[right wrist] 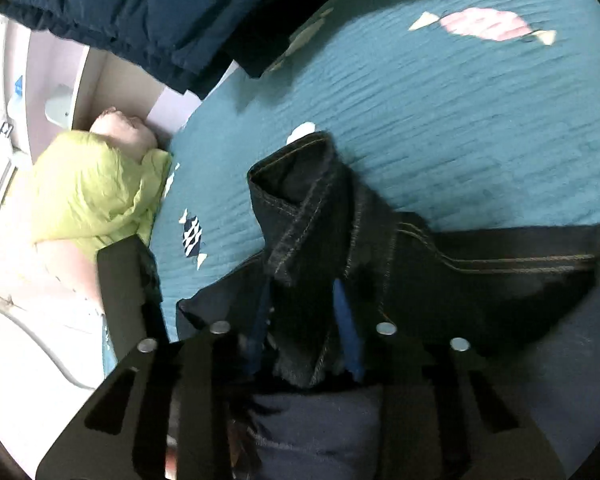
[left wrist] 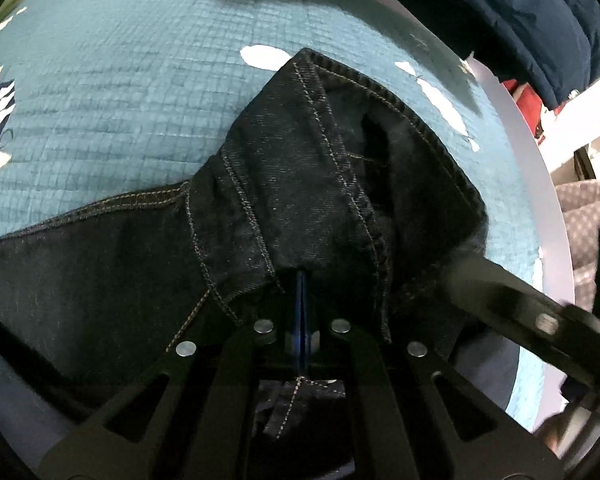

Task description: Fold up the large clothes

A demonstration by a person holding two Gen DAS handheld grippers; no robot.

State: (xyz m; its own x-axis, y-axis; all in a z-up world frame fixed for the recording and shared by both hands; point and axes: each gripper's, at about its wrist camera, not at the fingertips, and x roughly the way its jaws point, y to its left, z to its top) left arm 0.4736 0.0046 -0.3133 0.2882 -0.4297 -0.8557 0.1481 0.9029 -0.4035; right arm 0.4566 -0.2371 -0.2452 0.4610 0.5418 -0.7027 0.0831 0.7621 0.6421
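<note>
On the bed: a teal quilt covers the whole top, stitched in small squares and printed with little fish in white, navy and pink.
Jeans: a pair of dark denim jeans with tan stitching lies on the quilt, near its edge, spread flat to one side and bunched up where the two grippers have it.
Hem: a trouser-leg hem stands lifted off the quilt in the left wrist view, its opening gaping dark; the right wrist view shows a folded, stitched edge rising the same way.
Jacket: a navy padded jacket hangs over the far edge of the bed.
Green cloth: a crumpled lime-green bundle sits just beside the quilt's edge, in the right wrist view.
Left gripper: the left gripper has its blue pads pressed together with denim pinched in the seam between them; more denim hangs beneath the fingers.
Right gripper: the right gripper has its blue fingers partly apart, with a thick bunch of denim filling the gap and both pads against it.
Rivets: round silver pins dot the black finger arms of both tools.
</note>
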